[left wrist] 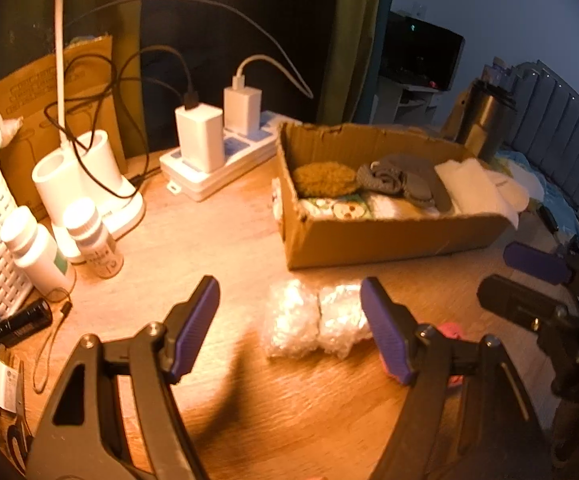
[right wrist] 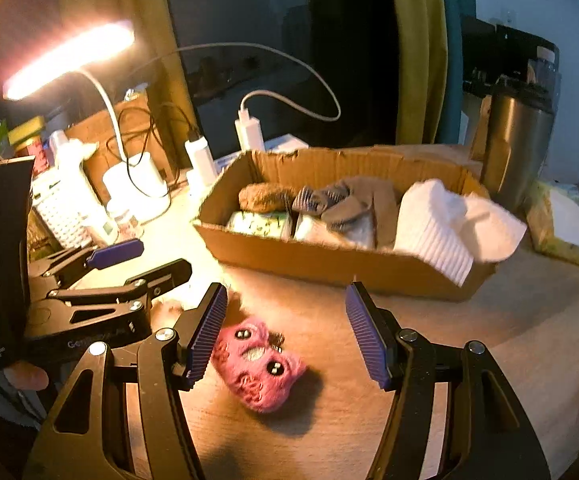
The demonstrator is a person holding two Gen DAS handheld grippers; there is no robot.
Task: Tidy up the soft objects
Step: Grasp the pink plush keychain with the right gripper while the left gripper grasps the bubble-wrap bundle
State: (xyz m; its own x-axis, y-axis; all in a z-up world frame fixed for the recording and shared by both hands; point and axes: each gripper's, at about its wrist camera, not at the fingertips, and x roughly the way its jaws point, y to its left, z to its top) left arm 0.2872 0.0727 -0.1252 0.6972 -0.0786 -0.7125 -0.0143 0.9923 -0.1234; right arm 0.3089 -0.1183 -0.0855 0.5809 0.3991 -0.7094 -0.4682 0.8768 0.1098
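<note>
In front of the box (right wrist: 341,264), on the bare wood, lie the two soft things I have yet to put away: a pink plush (right wrist: 257,368) and, to its left, a clear crinkly bag (left wrist: 317,320). The box already holds socks, a brown puff and a white cloth (right wrist: 445,224) draped over its right end, so I judge it to be the collecting place and the job mostly done.

My right claw (right wrist: 287,336) hangs wide open over the plush, holding nothing; its left pad (right wrist: 205,332) looks close to the toy, though I cannot tell whether it touches. That suggests I am lining up a pinch across the toy's body.

My left claw (left wrist: 289,328) is also spread wide and empty, with the bag just ahead between its pads, apart from both.
</note>
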